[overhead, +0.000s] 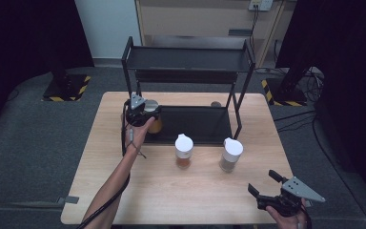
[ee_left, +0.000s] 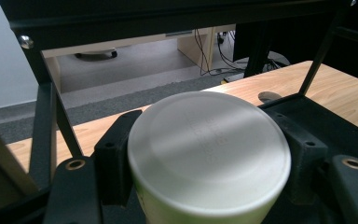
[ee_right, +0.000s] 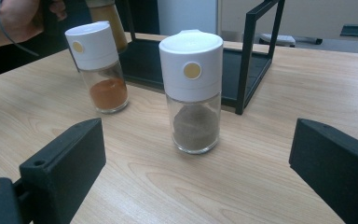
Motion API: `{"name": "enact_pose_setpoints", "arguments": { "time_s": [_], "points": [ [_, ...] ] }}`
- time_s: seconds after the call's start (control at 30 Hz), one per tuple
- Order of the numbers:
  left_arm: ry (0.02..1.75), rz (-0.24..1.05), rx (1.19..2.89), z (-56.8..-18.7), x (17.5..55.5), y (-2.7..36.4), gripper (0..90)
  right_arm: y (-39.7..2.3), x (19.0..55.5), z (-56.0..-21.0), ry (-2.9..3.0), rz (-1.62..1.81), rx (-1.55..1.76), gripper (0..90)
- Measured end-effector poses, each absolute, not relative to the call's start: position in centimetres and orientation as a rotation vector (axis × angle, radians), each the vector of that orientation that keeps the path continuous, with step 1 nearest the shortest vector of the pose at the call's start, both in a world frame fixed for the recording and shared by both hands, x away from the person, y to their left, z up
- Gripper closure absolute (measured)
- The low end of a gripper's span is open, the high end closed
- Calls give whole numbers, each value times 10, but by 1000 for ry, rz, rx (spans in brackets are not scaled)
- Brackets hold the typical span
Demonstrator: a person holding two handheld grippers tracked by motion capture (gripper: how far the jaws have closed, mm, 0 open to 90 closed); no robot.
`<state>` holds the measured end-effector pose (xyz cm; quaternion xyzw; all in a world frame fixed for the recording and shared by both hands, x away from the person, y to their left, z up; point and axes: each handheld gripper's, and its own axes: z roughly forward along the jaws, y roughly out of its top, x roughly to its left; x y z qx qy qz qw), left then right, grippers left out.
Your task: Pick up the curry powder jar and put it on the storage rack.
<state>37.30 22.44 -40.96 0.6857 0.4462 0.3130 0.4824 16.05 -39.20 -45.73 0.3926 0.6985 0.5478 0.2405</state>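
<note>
White-lidded jar (ee_left: pixel 209 154) clamped in left hand-held gripper (overhead: pixel 143 112) at the rack (overhead: pixel 186 125) tray's left edge; right hand-held gripper (overhead: pixel 263 183) gapes empty.

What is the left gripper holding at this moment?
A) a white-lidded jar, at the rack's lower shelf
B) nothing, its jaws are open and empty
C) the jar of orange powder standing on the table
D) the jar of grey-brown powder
A: the left gripper is clamped on a white-lidded jar at the left end of the black rack, its jaws pressing the jar's sides.
</note>
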Motion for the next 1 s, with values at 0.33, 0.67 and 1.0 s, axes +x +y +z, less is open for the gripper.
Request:
{"name": "enact_pose_setpoints", "arguments": {
  "time_s": [0.33, 0.67, 1.0],
  "points": [
    [1104, 781, 1672, -416, 377, 220, 321, -393, 161, -458, 1913, 1504, 1075, 42],
    [1116, 784, 1682, -420, 377, 218, 321, -393, 161, -457, 1914, 1503, 1075, 42],
    [1116, 785, 1682, -424, 376, 217, 321, -393, 161, -458, 1913, 1506, 1077, 42]
  ]
}}
